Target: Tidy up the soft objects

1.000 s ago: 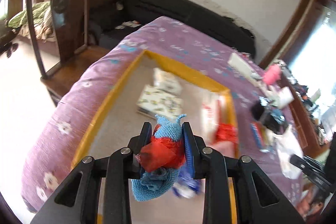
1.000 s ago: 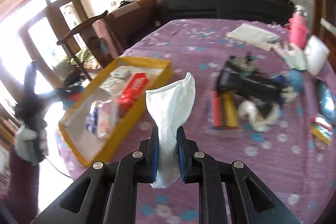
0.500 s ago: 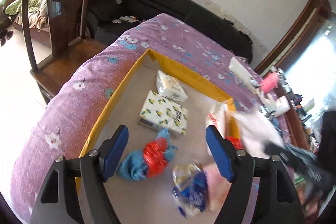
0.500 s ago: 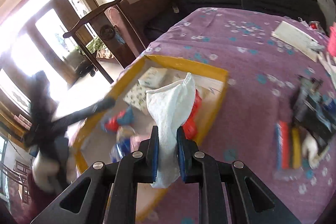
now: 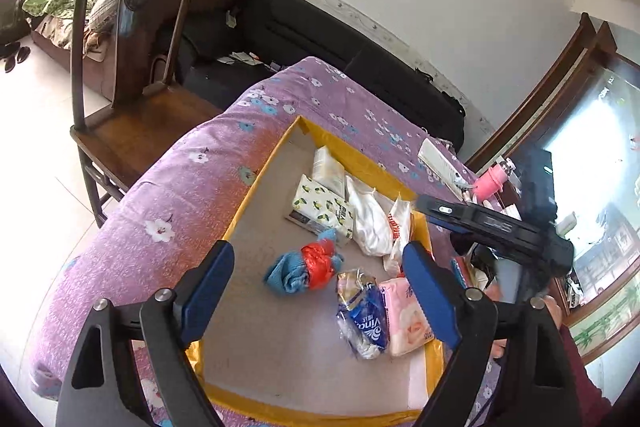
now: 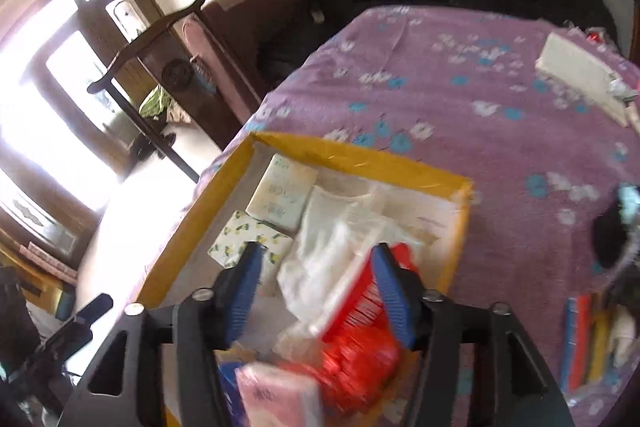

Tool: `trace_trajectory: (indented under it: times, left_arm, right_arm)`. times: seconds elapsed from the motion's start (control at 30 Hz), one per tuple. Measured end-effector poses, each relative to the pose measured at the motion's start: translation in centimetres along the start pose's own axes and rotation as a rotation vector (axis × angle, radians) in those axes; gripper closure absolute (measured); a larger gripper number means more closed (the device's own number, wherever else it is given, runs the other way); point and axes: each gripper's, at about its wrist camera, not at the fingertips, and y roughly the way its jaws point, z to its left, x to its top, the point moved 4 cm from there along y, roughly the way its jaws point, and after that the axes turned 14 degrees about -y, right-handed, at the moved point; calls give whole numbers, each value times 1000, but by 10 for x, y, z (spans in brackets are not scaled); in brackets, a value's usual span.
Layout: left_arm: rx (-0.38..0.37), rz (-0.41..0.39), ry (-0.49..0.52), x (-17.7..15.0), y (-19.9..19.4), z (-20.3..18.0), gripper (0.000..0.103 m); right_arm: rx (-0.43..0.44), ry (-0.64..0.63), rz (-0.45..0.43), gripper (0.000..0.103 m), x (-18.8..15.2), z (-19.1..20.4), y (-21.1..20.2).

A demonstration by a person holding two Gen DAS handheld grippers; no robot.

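We hold both grippers over the yellow tray (image 5: 256, 187). The left gripper (image 5: 320, 287) is opening, empty, above the blue-and-red knitted toy (image 5: 304, 267). The right gripper (image 6: 316, 291) is opening over the white cloth (image 6: 320, 255). Clutter (image 6: 592, 331) on the purple floral cover (image 6: 460, 99) likely remains.

I read "Vinda" in white letters on the blue tissue packet (image 5: 362, 323) lying near me in the yellow tray (image 5: 256, 187). The pink tissue pack (image 5: 404, 319) just right of it carries print I can't make out, and so does the red-printed white bag (image 5: 396, 227) farther in. Everything else with print is too blurred or small to read.
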Motion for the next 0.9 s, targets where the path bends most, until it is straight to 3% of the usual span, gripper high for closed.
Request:
trace_trajectory:
  times: [0.23, 0.4, 0.63, 0.77, 0.9]
  left_arm:
    - [-12, 27, 25, -19, -6, -19, 16]
    - [-29, 26, 37, -33, -17, -56, 12]
    - [-123, -25, 180, -58, -67, -137, 12]
    - [-181, -118, 282, -63, -116, -189, 12]
    - [-178, -228, 403, -57, -160, -235, 9]
  right_arm:
    - [-141, -39, -27, 32, -61, -41, -73]
    - [-217, 29, -49, 32, -113, -84, -132]
    - [-404, 123, -272, 32, -150, -134, -300]
    - [-541, 168, -411, 25, -171, -153, -414]
    - [-710, 170, -490, 25, -181, -160, -512]
